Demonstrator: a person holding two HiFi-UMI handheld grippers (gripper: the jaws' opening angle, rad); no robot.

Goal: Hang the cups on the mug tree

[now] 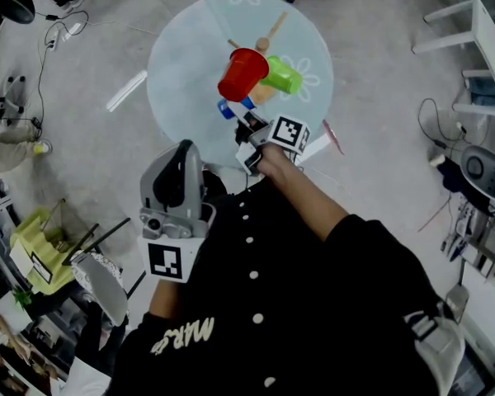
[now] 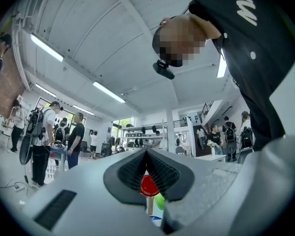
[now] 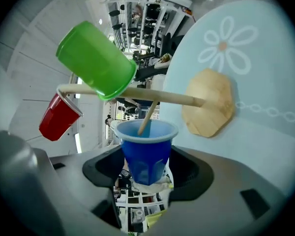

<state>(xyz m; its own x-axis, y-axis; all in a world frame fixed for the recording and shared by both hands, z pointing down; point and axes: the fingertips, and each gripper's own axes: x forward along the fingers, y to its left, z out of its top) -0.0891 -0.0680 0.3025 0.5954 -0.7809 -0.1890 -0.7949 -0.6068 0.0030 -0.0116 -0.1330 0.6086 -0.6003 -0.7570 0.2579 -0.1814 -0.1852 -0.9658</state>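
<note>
A wooden mug tree [image 1: 264, 49] stands on a round pale-blue table [image 1: 181, 64]. A red cup [image 1: 242, 73] and a green cup [image 1: 282, 76] hang on its pegs. My right gripper [image 1: 241, 115] is shut on a blue cup [image 1: 228, 107] just beside the tree. In the right gripper view the blue cup [image 3: 146, 149] sits between the jaws with a thin peg [image 3: 148, 113] reaching into its mouth, below the green cup [image 3: 96, 58] and the red cup [image 3: 59, 116]. My left gripper [image 1: 184, 151] is held close to my body, shut and empty; past its pads [image 2: 132, 168] the red cup [image 2: 148, 186] shows.
The tree's wooden base [image 3: 209, 102] rests on the flower-print tabletop [image 3: 255, 58]. On the floor lie a white strip [image 1: 125, 91] and cables [image 1: 45, 64]. A yellow-green rack [image 1: 37, 250] stands at lower left, a white desk [image 1: 487, 31] at right. People stand in the background [image 2: 44, 136].
</note>
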